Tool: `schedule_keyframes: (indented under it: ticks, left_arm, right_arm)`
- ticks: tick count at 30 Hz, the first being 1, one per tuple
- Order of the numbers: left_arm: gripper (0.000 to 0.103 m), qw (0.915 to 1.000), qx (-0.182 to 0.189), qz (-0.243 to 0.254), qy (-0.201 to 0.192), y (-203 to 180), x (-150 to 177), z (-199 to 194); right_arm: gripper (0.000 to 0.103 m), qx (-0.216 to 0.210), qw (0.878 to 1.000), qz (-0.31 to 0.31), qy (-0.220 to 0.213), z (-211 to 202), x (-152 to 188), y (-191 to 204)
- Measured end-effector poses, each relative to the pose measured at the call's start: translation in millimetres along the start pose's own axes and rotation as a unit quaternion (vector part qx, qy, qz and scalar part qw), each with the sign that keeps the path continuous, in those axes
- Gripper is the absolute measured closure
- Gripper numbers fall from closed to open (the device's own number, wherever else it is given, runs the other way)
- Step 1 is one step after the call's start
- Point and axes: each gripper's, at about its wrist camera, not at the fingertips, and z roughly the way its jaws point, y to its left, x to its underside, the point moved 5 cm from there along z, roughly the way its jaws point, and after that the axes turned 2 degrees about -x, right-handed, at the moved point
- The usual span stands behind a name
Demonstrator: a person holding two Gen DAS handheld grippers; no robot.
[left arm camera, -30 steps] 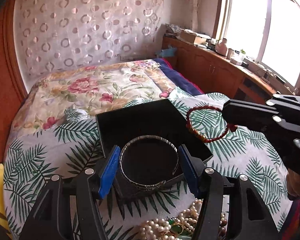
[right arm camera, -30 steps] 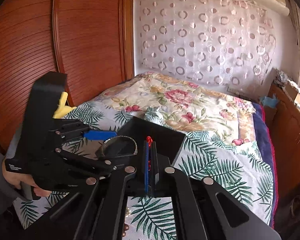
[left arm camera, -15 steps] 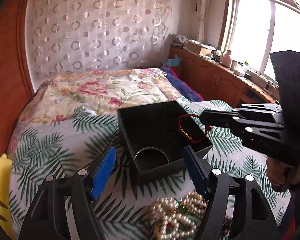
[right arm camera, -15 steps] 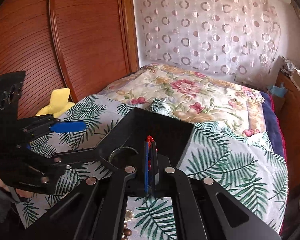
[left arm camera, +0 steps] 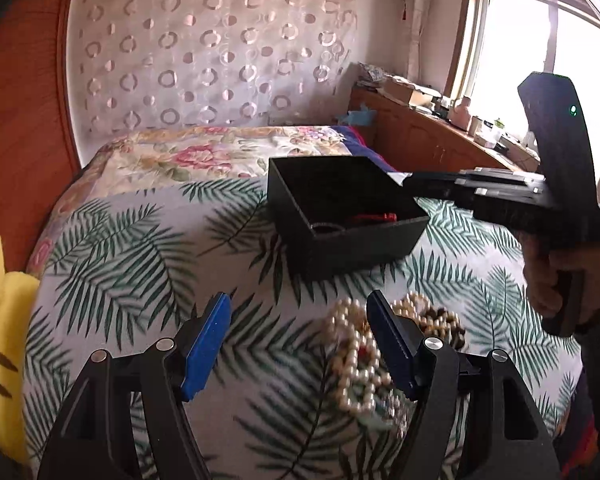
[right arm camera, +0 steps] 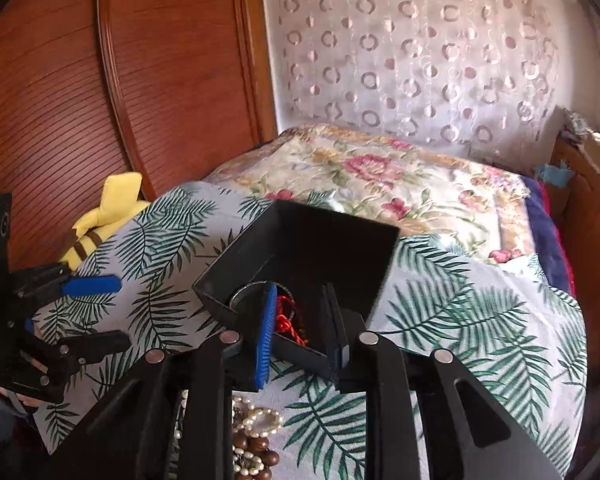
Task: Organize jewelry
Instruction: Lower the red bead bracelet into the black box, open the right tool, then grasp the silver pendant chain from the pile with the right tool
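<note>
Red bracelet point(right arm camera: 287, 319) and silver bangle point(right arm camera: 242, 295) are seen inside the black box point(left arm camera: 356, 240); both grippers, left point(left arm camera: 298, 340) and right point(right arm camera: 300, 330), are spread open, nothing gripped

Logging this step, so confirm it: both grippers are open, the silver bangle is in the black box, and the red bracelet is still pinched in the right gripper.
One detail is wrong. The right wrist view shows the right gripper open and empty; the red bracelet lies in the black box beside the silver bangle. The left gripper is open, as stated.
</note>
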Motion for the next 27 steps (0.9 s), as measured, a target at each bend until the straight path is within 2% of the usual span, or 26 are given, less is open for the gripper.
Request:
schedule_keyframes:
  ticks: [9,19,27]
  left_arm:
    - [0.036,0.9999,0.007,-0.002,0.007,-5,25,-17]
    - [0.033,0.9999,0.000,-0.008,0.006,-1,48,-36]
    - [0.032,0.9996,-0.016,-0.021,0.007,13,62,-47]
  right_arm:
    - [0.078,0.012,1.000,0.000,-0.014,-35,27,9]
    - [0.064,-0.046,0.999,-0.015,0.009,-44,78,67]
    - [0.061,-0.069,0.995,-0.064,0.043,-35,105,120]
